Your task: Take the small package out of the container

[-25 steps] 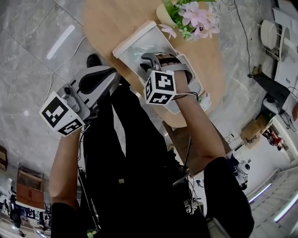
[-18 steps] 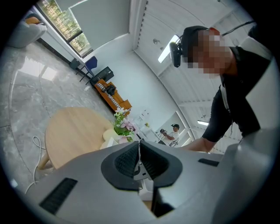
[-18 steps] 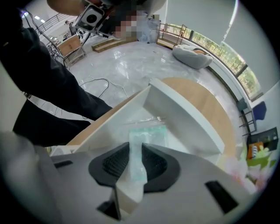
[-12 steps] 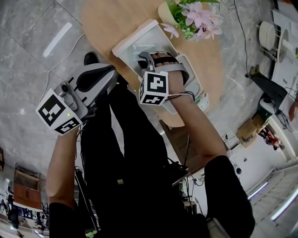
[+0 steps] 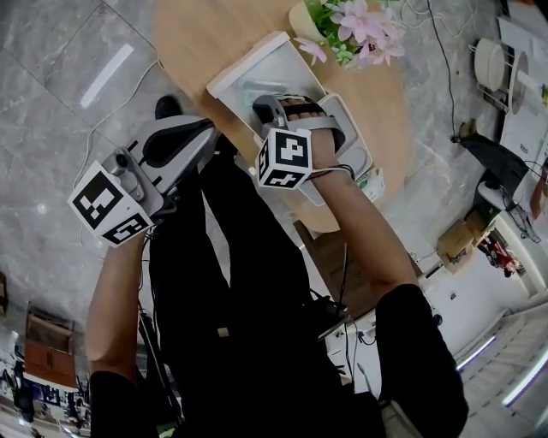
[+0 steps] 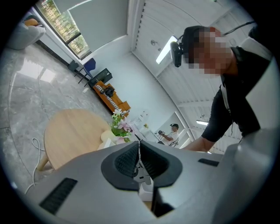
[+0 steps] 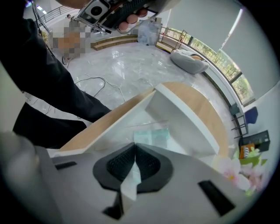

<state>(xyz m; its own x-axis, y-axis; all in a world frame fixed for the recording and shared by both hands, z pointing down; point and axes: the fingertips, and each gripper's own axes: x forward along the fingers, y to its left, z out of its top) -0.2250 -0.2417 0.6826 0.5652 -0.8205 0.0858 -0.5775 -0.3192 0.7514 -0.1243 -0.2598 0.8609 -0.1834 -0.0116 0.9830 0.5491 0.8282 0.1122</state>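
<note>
While the left tongs (image 6: 139, 158) hang to the left of the right pair, off the rim of the round wooden table (image 5: 193, 34) and above the marble floor (image 5: 51, 103), we see their jaws shut flat together with nothing between them. To their right, the right tongs (image 7: 135, 162) reach down into the white container (image 7: 186, 114), and their jaws are closing to a tight pinch on the clear film edge of the small package (image 7: 151, 135). Its teal part lies on the container's bottom just ahead of those jaws, inside the walls. Beyond the container, ahead and to the right of the right tongs, we find a pot of pink flowers (image 5: 355, 26) standing on the table.
</note>
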